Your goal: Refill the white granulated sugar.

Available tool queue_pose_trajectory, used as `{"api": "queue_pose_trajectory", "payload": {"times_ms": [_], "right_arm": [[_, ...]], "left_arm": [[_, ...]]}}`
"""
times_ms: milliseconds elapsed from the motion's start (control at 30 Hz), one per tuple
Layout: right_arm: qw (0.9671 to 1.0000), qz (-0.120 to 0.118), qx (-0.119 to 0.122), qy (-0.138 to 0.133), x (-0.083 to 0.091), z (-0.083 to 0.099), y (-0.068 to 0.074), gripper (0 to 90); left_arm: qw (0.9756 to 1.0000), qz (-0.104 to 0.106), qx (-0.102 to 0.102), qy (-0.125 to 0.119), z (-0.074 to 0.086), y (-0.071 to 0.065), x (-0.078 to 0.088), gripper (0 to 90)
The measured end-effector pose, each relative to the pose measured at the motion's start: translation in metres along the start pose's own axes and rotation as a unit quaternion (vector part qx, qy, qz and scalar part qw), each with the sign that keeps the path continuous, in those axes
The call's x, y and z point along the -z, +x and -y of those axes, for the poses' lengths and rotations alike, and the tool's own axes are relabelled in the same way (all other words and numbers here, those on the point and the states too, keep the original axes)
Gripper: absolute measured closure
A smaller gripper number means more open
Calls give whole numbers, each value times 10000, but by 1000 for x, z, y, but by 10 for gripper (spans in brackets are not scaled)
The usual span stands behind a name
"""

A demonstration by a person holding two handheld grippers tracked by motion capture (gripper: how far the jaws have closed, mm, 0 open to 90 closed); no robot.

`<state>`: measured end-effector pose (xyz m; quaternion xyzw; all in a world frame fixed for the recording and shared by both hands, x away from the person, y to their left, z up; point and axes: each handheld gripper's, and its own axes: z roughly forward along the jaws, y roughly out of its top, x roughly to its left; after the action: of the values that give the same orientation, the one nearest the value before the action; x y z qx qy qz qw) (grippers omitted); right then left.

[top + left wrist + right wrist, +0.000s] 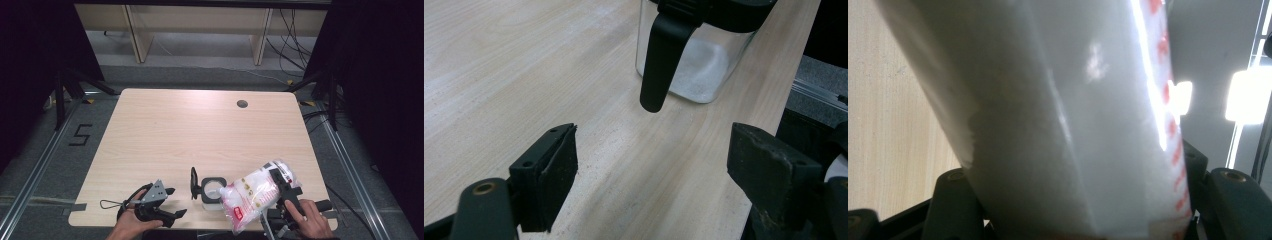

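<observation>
The soft plastic bag of white granules (257,196) sits clamped between my right gripper (280,192) jaws, tilted toward the clear jar (212,194); it looks heavy and slumping, so I grip mid-body. My left gripper (170,202) stands wide and empty, the jar just ahead of its jaws.

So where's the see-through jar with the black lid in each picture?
High view: the jar stands near the table's front edge, between both grippers.
Left gripper view: top, right of centre, beyond the open jaws.
Right gripper view: not in it.
Shared landmark: the wooden table.
</observation>
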<state>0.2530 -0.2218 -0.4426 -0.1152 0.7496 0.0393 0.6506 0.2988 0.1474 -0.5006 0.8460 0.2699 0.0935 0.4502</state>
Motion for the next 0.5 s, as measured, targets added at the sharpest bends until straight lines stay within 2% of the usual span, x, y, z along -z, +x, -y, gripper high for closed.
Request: {"api": "queue_pose_trajectory", "payload": {"times_ms": [33, 67, 133, 200, 233, 300, 333, 367, 400, 433, 467, 500], "right_arm": [[9999, 3, 155, -36, 0, 0, -2, 383], [10000, -5, 0, 18, 0, 0, 1, 383], [10000, -5, 3, 13, 0, 0, 1, 382], [10000, -36, -5, 34, 0, -1, 1, 383], [9999, -70, -14, 84, 1, -1, 1, 382], [10000, -41, -16, 39, 1, -1, 1, 382], [9999, -22, 144, -30, 0, -1, -2, 382], [9999, -17, -103, 30, 0, -1, 1, 382], [9999, -75, -96, 95, 2, -1, 1, 382], [9999, -76, -12, 76, 1, -1, 0, 382], [10000, 33, -10, -41, 0, 0, 0, 382], [10000, 24, -85, -8, 0, 0, 1, 383]], "left_arm": [[9998, 6, 171, -37, 1, -2, -1, 198], [9999, -14, 159, 1, 0, -2, 0, 198], [10000, 12, 24, -51, 0, 0, 0, 198], [10000, 8, 6, -7, 0, 0, 0, 198], [9999, -4, 146, -1, 1, -2, 0, 198], [10000, -1, 60, -15, 0, -1, 0, 198], [10000, 22, 26, -28, 0, 0, 0, 198], [10000, 6, 25, -1, 0, -1, 0, 198], [9999, -13, 132, 21, 0, -2, 0, 198], [9999, -3, 102, 5, 0, -1, 0, 198], [10000, 13, 21, -50, 0, 0, 0, 198], [10000, 20, 22, -22, 0, 0, 0, 198]]}}
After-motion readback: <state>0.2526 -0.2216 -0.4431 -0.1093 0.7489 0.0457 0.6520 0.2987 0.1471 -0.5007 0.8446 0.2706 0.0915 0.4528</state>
